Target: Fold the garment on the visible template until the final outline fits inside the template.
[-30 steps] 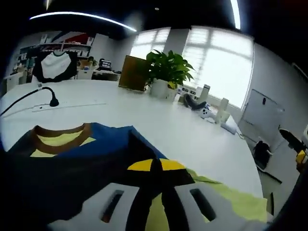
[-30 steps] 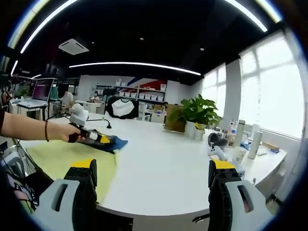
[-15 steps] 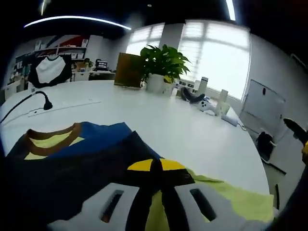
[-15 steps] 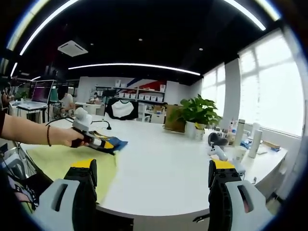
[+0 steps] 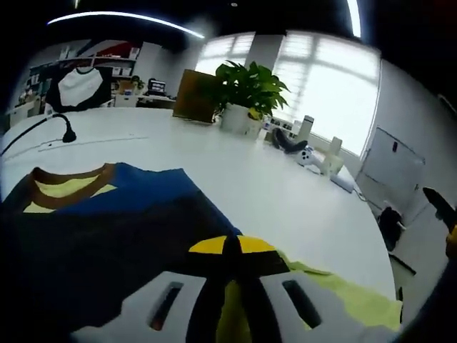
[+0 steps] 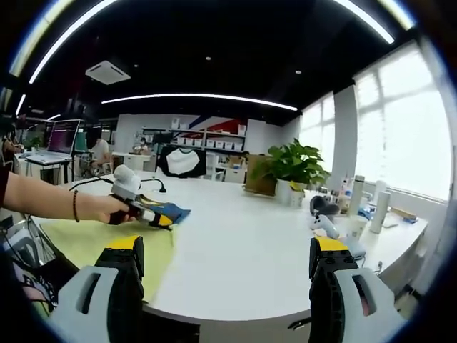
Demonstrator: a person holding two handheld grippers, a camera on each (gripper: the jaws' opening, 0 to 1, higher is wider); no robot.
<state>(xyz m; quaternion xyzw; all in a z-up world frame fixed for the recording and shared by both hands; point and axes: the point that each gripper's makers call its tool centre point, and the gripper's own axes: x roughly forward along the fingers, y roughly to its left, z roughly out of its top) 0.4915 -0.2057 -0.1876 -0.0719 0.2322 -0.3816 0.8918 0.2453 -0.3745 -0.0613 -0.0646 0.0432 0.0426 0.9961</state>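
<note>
My left gripper (image 5: 230,251) is pinched shut on the edge of the dark-blue T-shirt (image 5: 121,229), its yellow-tipped jaws meeting over the fabric so that I can carry that edge across in a fold. In the left gripper view the shirt spreads away to the left of the jaws, brown collar (image 5: 68,177) at the far end, and the yellow-green template (image 5: 343,304) shows bare to the right beneath it, on the white table (image 5: 285,193). A potted plant (image 5: 246,96) stands well beyond, near the window.

In the right gripper view, going from the left, my left hand (image 6: 107,209) holds that gripper low over the template (image 6: 93,239), with the shirt (image 6: 170,211) bunched at its tip. My right gripper (image 6: 225,257) hangs wide open and empty at the near table edge, well apart from the cloth; I judge it is waiting to take the opposite edge. The shirt lies partly on the template, and I reckon the folding is unfinished
</note>
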